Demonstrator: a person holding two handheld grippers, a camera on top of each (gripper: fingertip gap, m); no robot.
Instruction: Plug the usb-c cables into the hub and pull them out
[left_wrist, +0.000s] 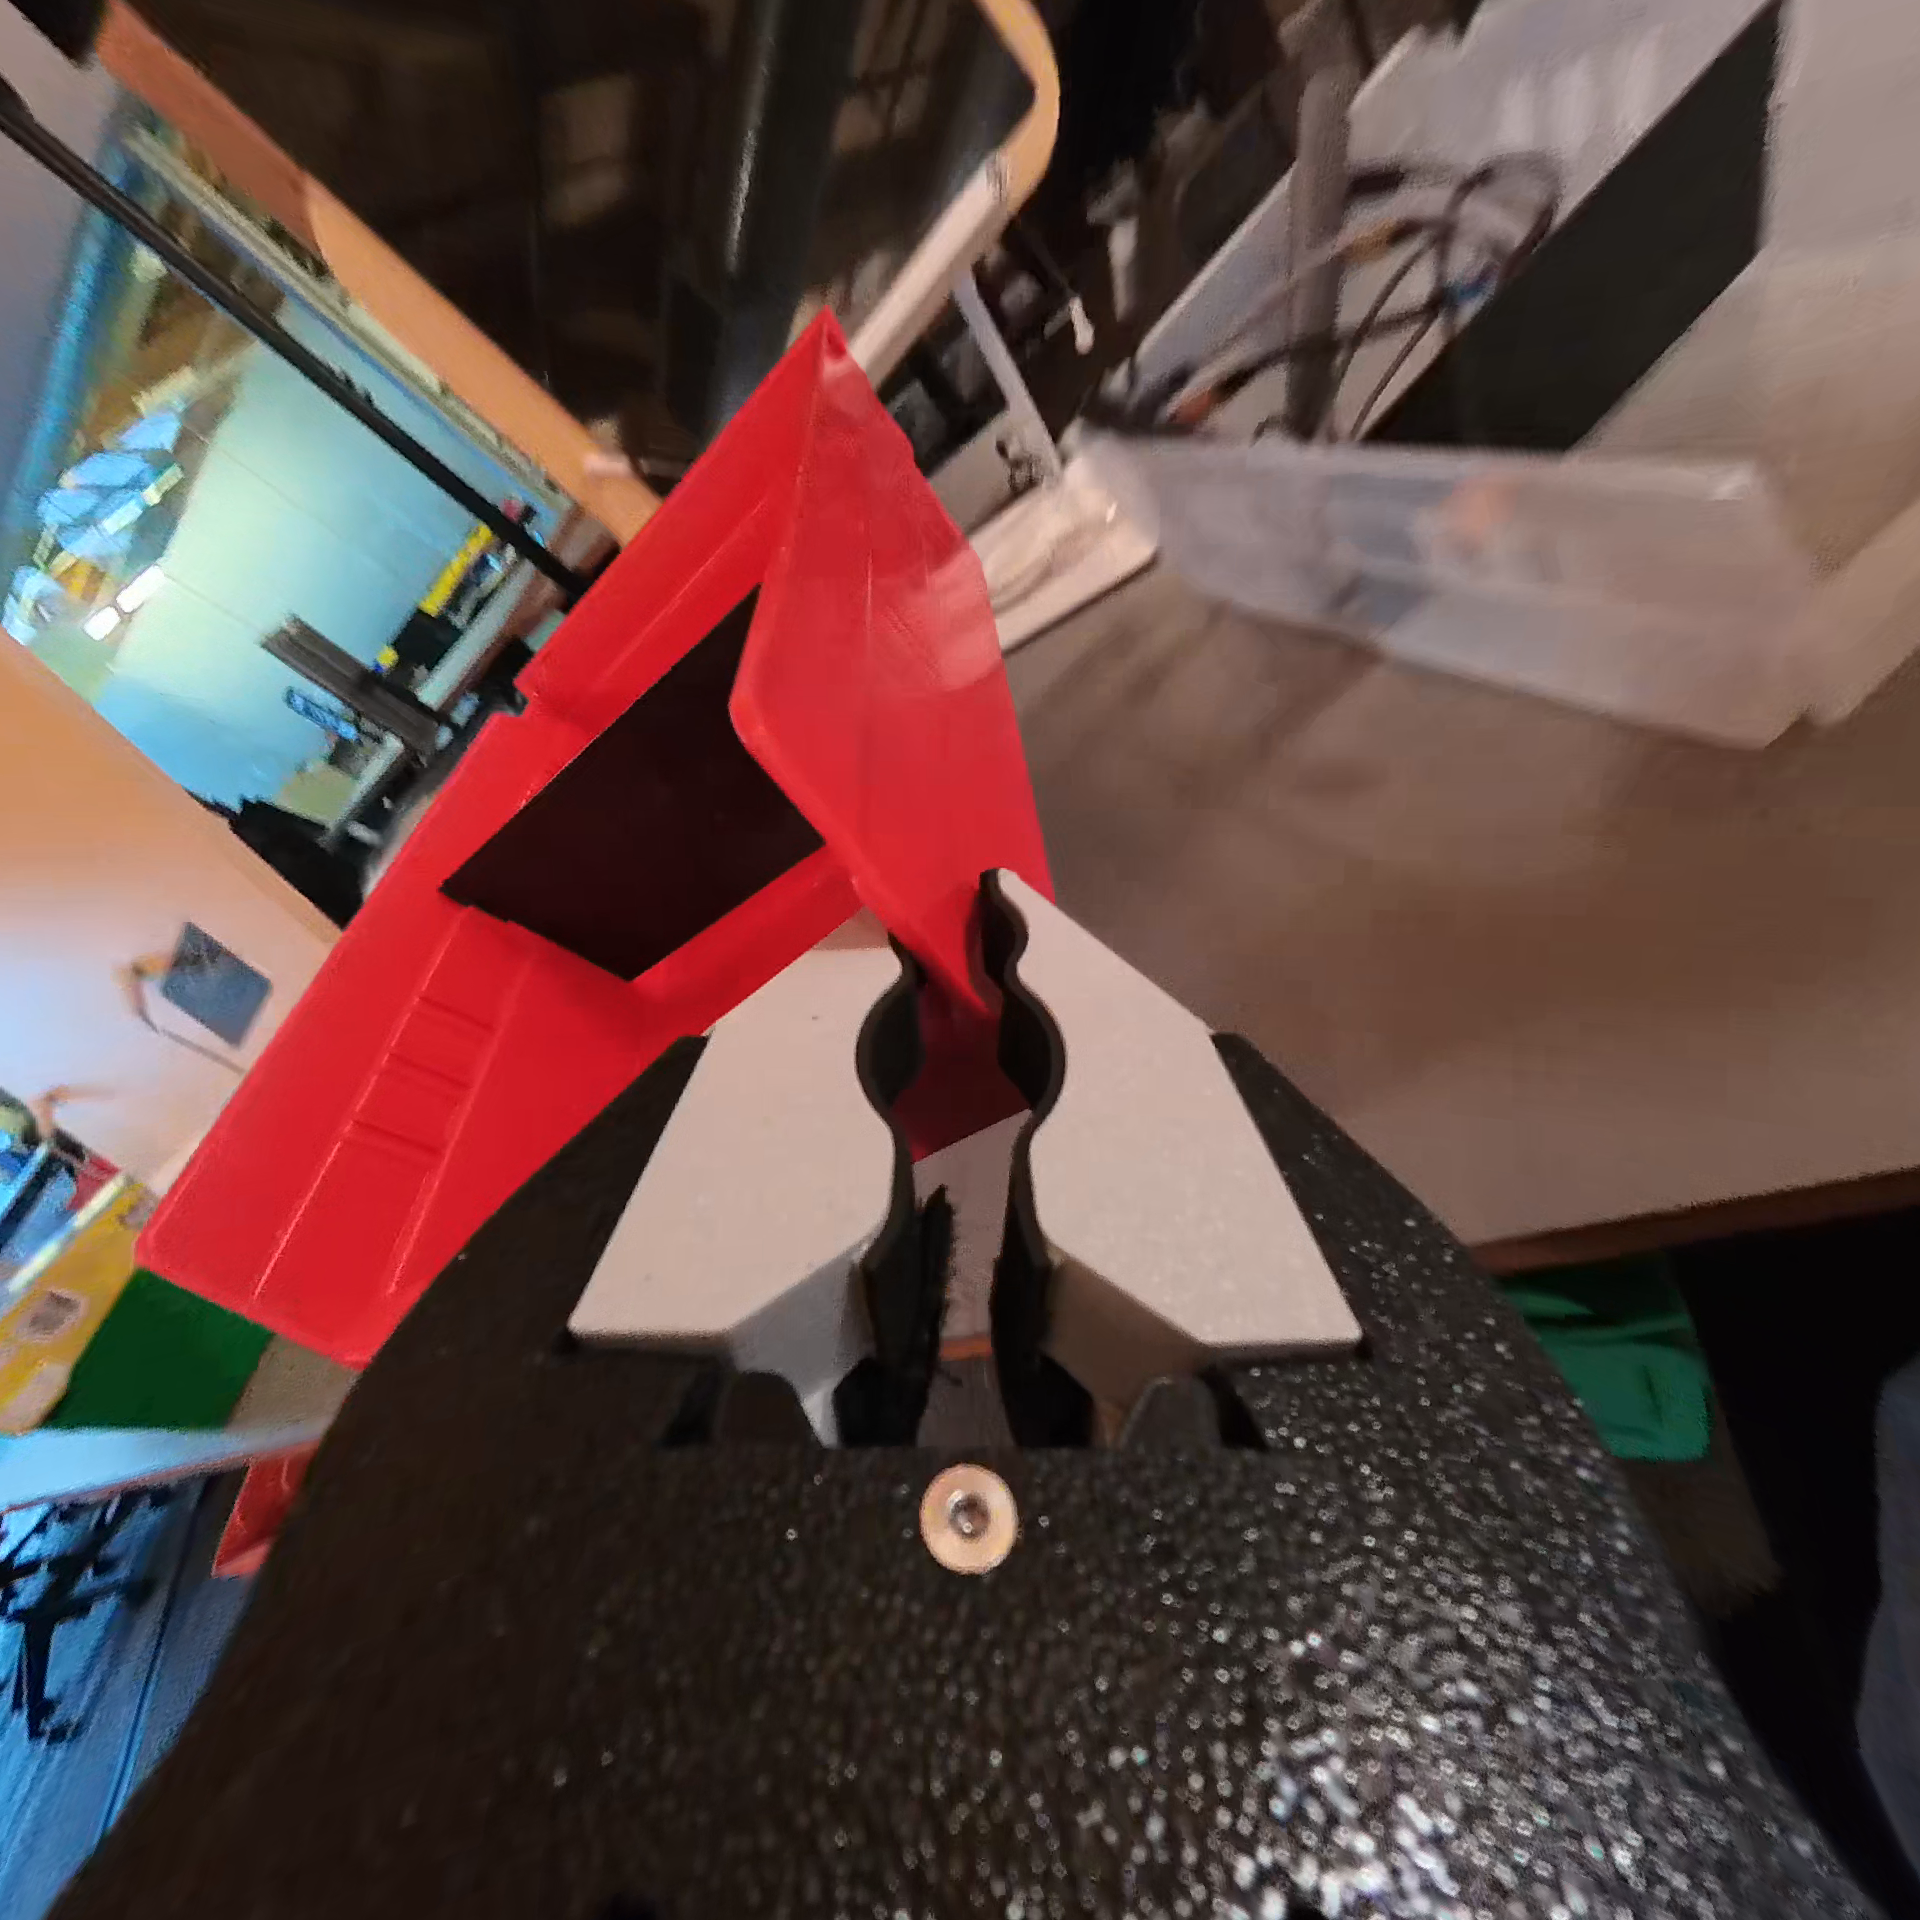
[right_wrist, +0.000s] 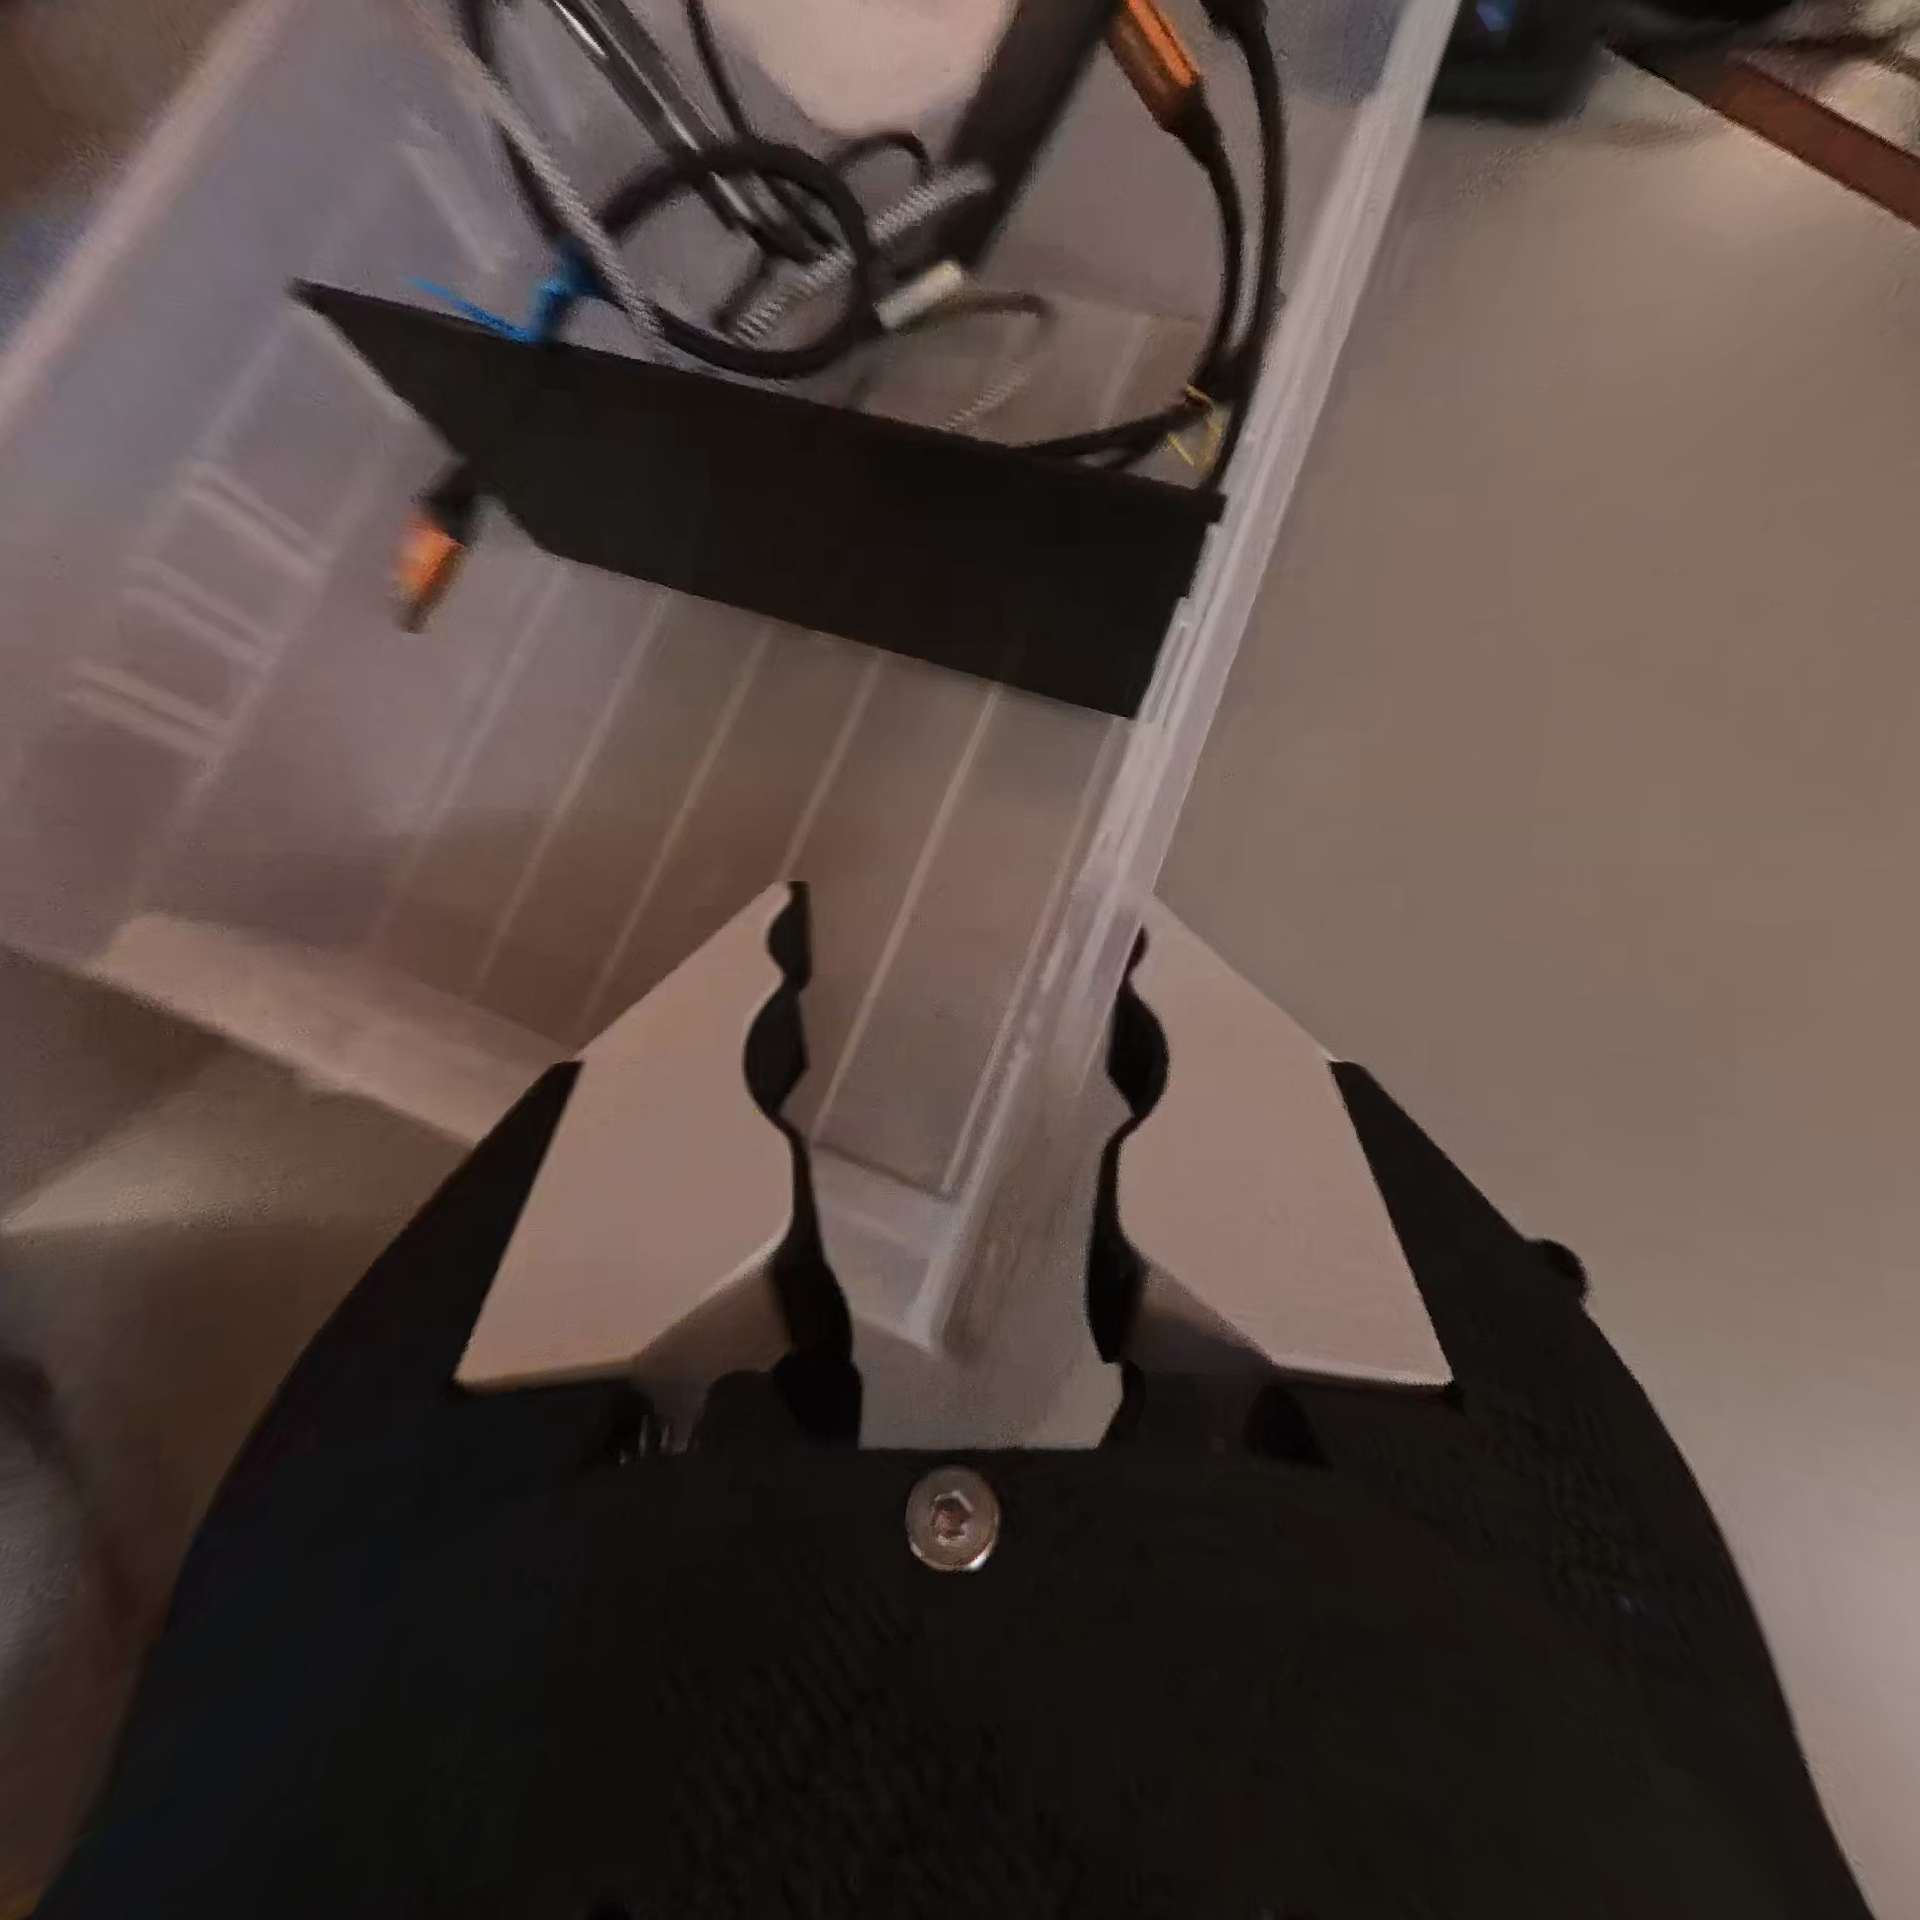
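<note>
My left gripper (left_wrist: 951, 925) is shut on the thin flap of a red plastic holder (left_wrist: 416, 1091) with a rectangular opening, and holds it up in the air, tilted. My right gripper (right_wrist: 966, 914) is open, with the side wall of a clear plastic bin (right_wrist: 1174, 727) running between its jaws. Inside the bin lie tangled black cables (right_wrist: 790, 239), a flat black slab (right_wrist: 831, 520) and an orange-tipped plug (right_wrist: 421, 566). Another orange-tipped plug (right_wrist: 1158, 47) shows at the bin's far end. I cannot tell which item is the hub.
The bin stands on a pale table (right_wrist: 1558, 727); it also shows in the left wrist view (left_wrist: 1455, 561), blurred, at the right. A white box with a dark face (left_wrist: 1621, 312) stands behind it. A window (left_wrist: 260, 540) and an orange wall lie to the left.
</note>
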